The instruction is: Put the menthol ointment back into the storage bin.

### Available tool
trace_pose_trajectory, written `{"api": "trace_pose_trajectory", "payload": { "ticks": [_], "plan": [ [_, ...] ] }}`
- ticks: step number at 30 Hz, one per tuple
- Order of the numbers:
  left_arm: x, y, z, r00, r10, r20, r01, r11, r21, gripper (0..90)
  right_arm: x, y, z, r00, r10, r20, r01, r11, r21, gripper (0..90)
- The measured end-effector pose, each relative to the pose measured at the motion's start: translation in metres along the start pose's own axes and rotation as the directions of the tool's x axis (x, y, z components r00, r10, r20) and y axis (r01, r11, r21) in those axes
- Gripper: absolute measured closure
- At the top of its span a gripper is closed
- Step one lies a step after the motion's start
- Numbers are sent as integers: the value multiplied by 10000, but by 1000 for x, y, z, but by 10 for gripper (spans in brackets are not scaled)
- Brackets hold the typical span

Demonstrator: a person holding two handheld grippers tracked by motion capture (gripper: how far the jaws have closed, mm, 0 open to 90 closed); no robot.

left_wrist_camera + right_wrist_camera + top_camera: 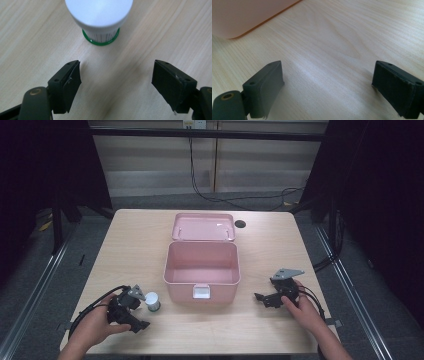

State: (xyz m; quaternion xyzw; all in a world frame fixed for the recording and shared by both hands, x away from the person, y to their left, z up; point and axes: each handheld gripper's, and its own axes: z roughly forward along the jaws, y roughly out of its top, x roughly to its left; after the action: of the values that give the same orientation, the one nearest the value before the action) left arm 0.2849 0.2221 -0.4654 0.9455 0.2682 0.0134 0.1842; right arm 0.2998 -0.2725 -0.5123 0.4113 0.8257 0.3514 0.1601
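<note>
A small white-capped bottle (152, 301) with a green base ring stands upright on the wooden table (135, 245), just left of the pink box's front. My left gripper (141, 310) lies beside it, held in a hand at the near left. In the left gripper view the bottle (99, 15) stands ahead of the open gripper (117, 75), beyond the tips, with bare wood between the jaws. My right gripper (261, 299) rests at the near right, pointing toward the box. Its own view shows the gripper (327, 77) open over bare table.
The pink box (185, 292) sits open mid-table, its lid (203, 226) laid back behind it and a white latch at the front. Its corner (242, 17) appears at the upper left of the right gripper view. A dark round grommet (240, 224) lies near the lid.
</note>
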Motion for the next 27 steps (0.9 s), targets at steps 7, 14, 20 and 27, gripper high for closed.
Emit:
{"api": "trace_pose_trajectory", "payload": {
  "ticks": [7,14,20,27],
  "plan": [
    [3,16,-7,9999,-33,158,25,9988,493,226,0,0,0,10000,-2,1,2,10000,-1,92],
    [7,25,-7,9998,30,219,-48,9964,851,235,0,0,0,10000,-2,0,2,10000,1,92],
    [11,36,-10,9995,78,312,-115,9927,1203,245,0,0,0,10000,-2,-1,2,10000,0,92],
    [12,47,-11,9992,107,381,-157,9908,1346,272,0,0,0,10000,-1,2,1,10000,1,92]
  ]
}}
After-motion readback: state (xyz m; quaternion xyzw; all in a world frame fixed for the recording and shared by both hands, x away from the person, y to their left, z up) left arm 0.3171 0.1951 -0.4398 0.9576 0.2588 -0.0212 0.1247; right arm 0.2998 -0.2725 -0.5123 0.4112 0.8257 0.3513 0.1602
